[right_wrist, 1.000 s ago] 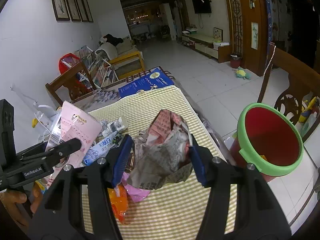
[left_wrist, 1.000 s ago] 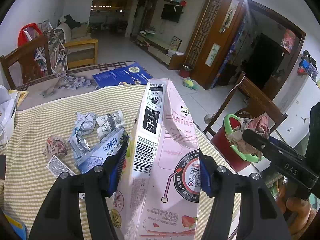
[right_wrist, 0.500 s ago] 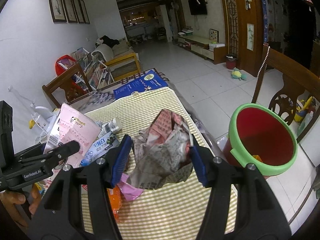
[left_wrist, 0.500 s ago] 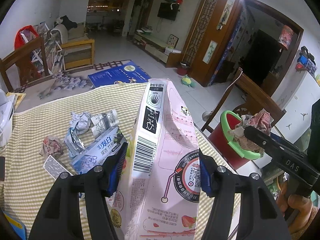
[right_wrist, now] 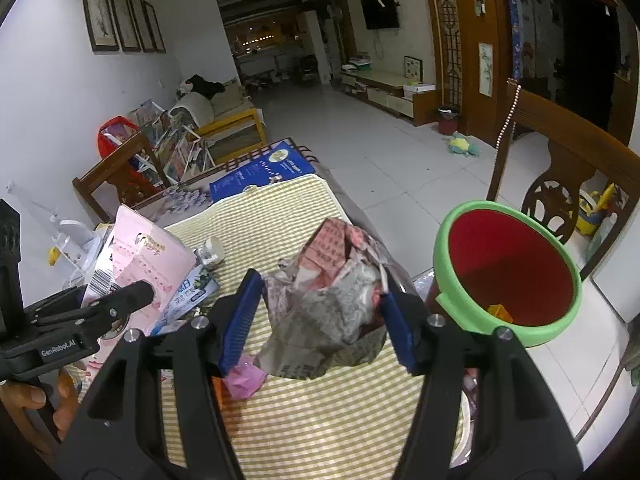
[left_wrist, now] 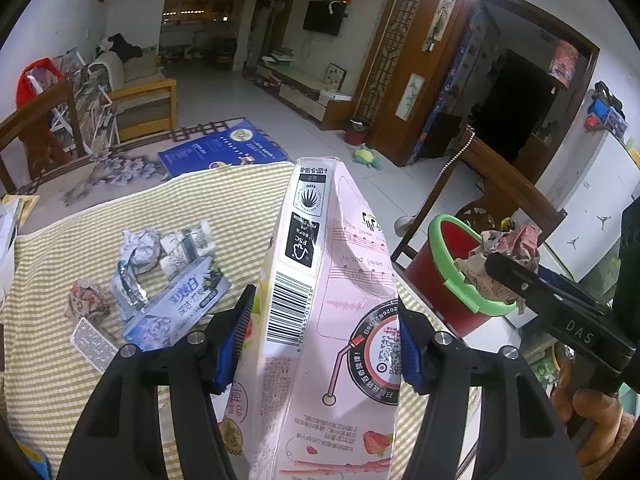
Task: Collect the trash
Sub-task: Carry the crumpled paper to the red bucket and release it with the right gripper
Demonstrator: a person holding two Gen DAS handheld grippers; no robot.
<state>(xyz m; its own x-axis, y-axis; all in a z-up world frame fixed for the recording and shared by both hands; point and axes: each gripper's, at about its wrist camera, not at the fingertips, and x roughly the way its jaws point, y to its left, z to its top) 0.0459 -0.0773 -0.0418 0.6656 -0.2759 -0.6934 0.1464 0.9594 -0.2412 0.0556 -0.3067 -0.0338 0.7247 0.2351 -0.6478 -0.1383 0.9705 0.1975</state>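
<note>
My left gripper [left_wrist: 324, 340] is shut on a tall pink milk carton [left_wrist: 336, 300], held above the checked tablecloth [left_wrist: 60, 360]. My right gripper [right_wrist: 316, 312] is shut on a crumpled newspaper wad [right_wrist: 336, 292], held over the table's right side. A red bin with a green rim [right_wrist: 508, 276] stands to the right of the table, just beside the wad; a small yellow scrap lies inside. In the left wrist view the wad [left_wrist: 508, 248] hangs at the bin's [left_wrist: 448, 276] rim. The left gripper and carton [right_wrist: 144, 256] show at the left of the right wrist view.
More trash lies on the cloth: a blue-white toothpaste box [left_wrist: 176, 304], crumpled foil and paper [left_wrist: 136, 248], a small paper ball [left_wrist: 86, 300], a pink wrapper [right_wrist: 244, 376]. A blue box [left_wrist: 220, 152] lies at the table's far end. Wooden chairs [right_wrist: 560, 160] stand behind the bin.
Both grippers keep their hold. The right gripper with the newspaper wad has moved nearer the bin, which looks larger and closer. The left gripper with the carton has risen slightly.
</note>
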